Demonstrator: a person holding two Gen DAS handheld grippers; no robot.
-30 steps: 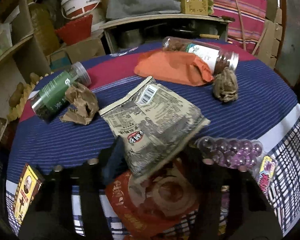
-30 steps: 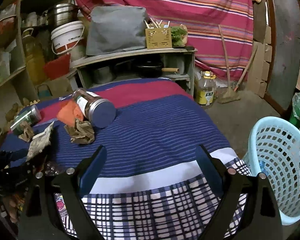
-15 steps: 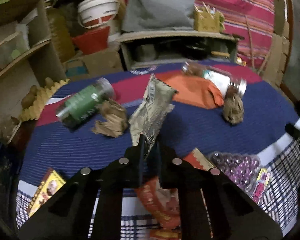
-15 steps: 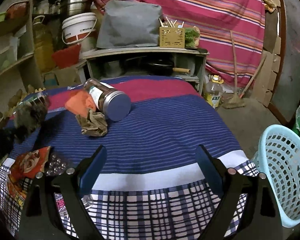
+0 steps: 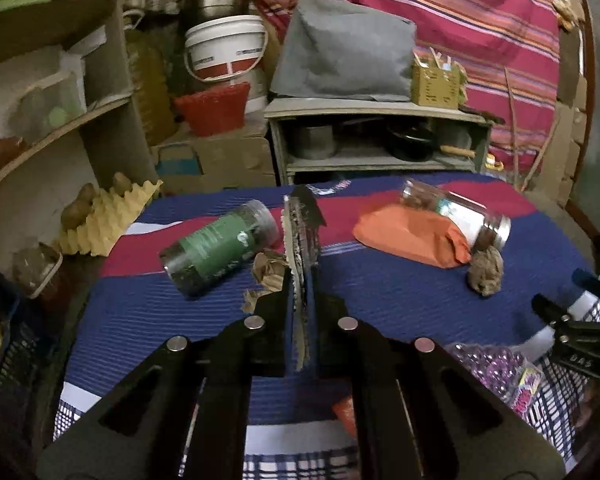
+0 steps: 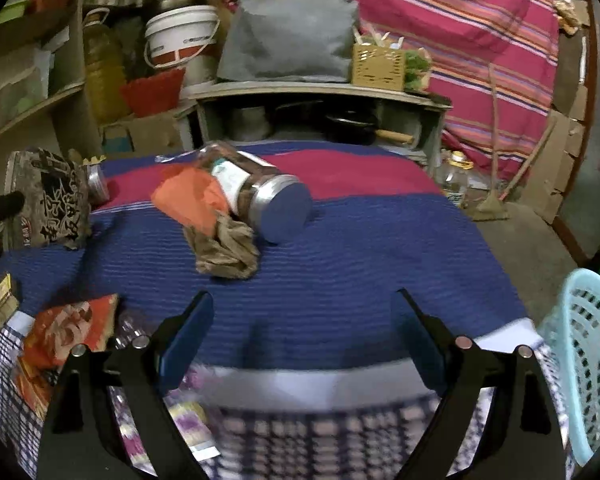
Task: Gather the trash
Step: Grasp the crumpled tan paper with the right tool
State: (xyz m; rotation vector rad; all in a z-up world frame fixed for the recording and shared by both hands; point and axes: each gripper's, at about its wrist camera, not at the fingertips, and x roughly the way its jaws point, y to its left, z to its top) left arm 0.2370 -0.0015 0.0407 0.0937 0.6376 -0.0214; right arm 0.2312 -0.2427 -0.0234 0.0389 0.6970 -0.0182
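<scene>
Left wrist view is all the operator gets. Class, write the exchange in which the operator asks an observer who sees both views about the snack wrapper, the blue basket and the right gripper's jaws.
Operator: The snack wrapper is edge-on to me. What is on its face?
Observer: From the right wrist view it shows broadside: a dark face with bold black lettering.
Operator: Where is the blue basket?
Observer: It stands off the table, beside the near right corner, with its rim lower than the tabletop.
Operator: And the right gripper?
Observer: Its jaws stand wide open with nothing between them, only striped cloth beyond.
</scene>
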